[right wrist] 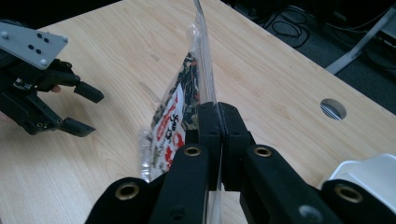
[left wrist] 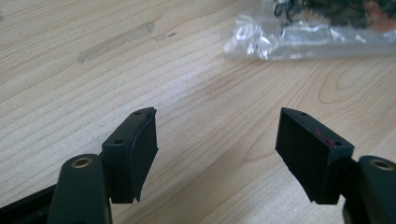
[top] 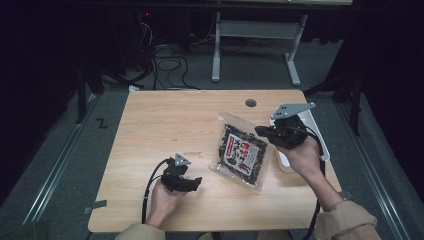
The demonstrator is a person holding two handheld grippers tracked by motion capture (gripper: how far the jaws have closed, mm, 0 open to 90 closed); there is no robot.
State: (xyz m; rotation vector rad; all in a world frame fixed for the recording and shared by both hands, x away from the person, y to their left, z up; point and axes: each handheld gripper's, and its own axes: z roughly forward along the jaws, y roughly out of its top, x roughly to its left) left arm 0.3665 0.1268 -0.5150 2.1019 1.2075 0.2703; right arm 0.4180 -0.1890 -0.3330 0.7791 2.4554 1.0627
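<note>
The clear snack bag of dark dried pieces lies on the wooden surface, its right edge lifted and pinched flat between the closed jaws of the right hand-held gripper. It looks light, limp and slick, so it will likely sag and could slide out unless gripped on the flat sealed margin. The left hand-held gripper waits with jaws wide, near the bag's lower corner.

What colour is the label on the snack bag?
Red and white on the clear snack bag of dark bits, clearest from the high view.
</note>
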